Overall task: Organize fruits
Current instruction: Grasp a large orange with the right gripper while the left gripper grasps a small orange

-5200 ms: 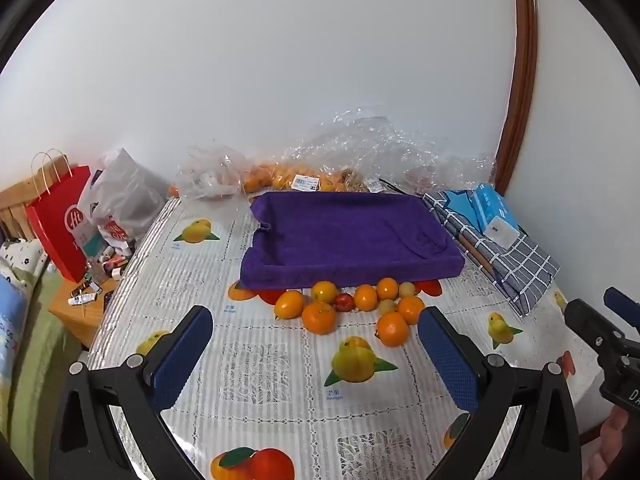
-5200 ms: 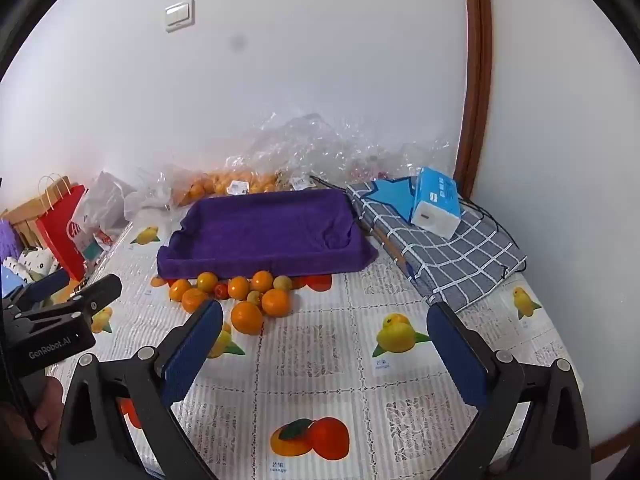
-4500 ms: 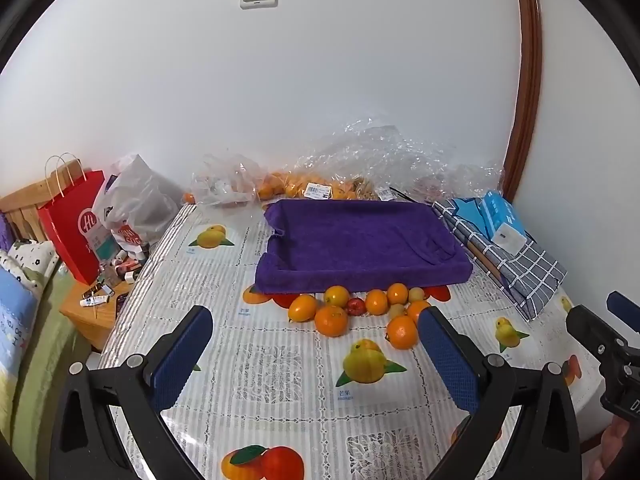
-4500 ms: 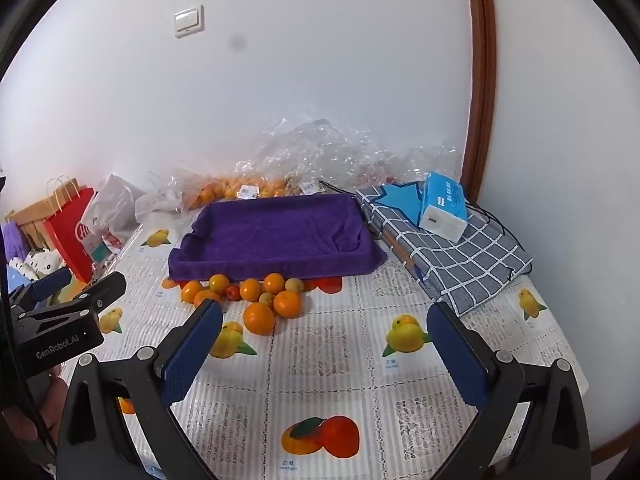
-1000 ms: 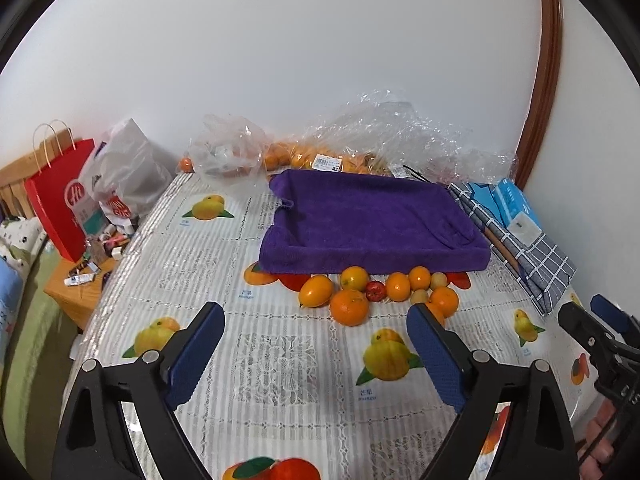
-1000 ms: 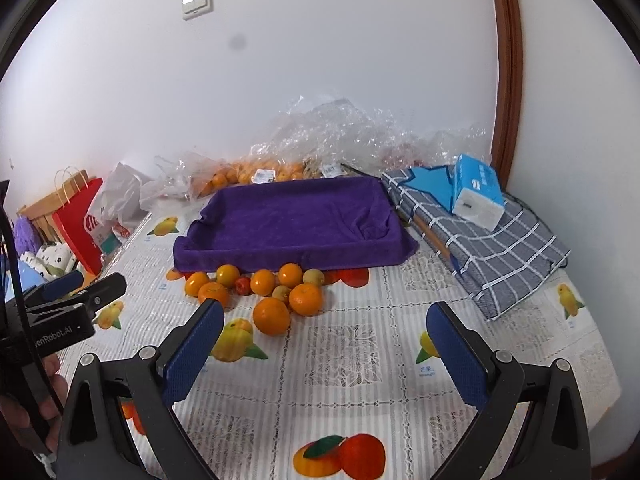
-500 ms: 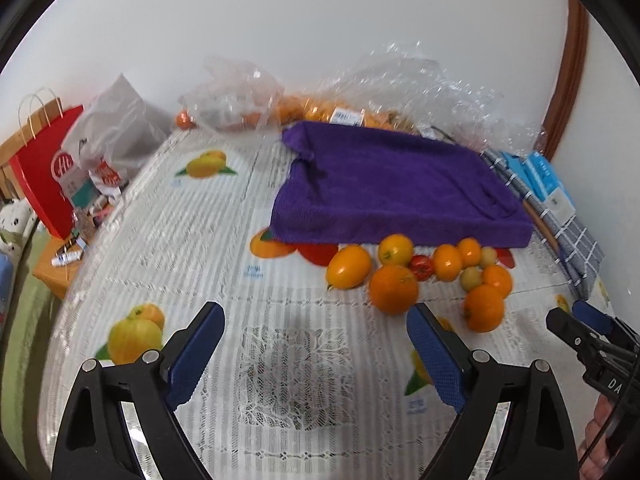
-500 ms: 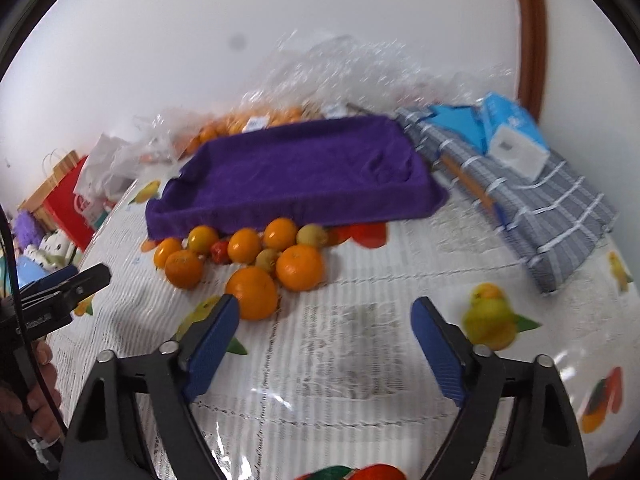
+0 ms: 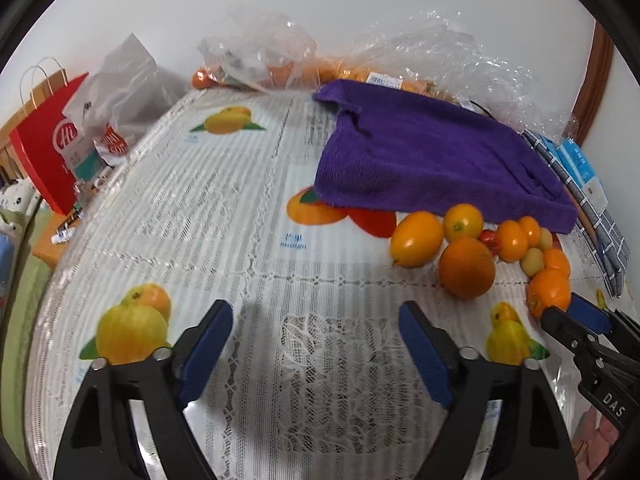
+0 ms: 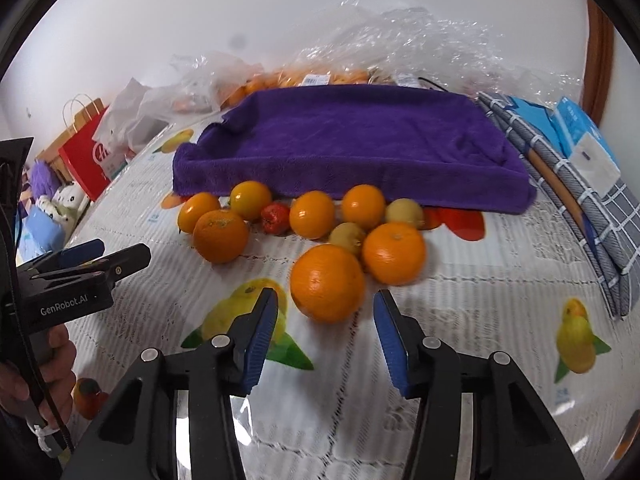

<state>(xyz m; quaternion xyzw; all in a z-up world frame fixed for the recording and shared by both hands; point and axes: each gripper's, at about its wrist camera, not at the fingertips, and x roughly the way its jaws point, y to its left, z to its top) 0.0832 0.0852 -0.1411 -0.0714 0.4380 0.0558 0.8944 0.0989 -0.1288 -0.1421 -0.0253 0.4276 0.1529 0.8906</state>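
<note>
Left wrist view
Left gripper [image 9: 316, 344]: jaws apart and just been closing a little, nothing between them, only bare tablecloth [image 9: 224, 216] under them.
Fruit cluster: loose on the cloth to the right of the gripper, just in front of the purple towel tray [image 9: 436, 160].
Oval yellow-orange fruit [image 9: 416, 239]: leftmost of the cluster, touching the big orange [image 9: 466, 267] beside it.
Small red fruit [image 9: 490, 237]: tucked behind the big orange.
Right gripper [image 9: 576, 322]: seen at the right edge, its tips at a second orange [image 9: 549, 291]; grip cannot be told from here.
Red paper bag [image 9: 48, 144]: off the table's left edge, beside a white plastic bag [image 9: 120, 92].
Clear plastic bags [image 9: 432, 48]: heaped along the wall behind the tray, with oranges inside.

Right wrist view
Right gripper [image 10: 325, 328]: jaws part-way in and just been closing; pads not touching anything.
Near orange [image 10: 327, 282]: just ahead of the blue pads [image 10: 262, 332], lined up with the gap, resting on the cloth.
Other fruit: 2 pale greenish ones [image 10: 346, 236] and several oranges in a row against the tray's front wall.
Left gripper [image 10: 104, 256]: at the left edge, held by a hand [image 10: 24, 364].
Blue tissue pack [image 10: 584, 140]: on a grey checked cloth [image 10: 592, 216], right of the tray.
</note>
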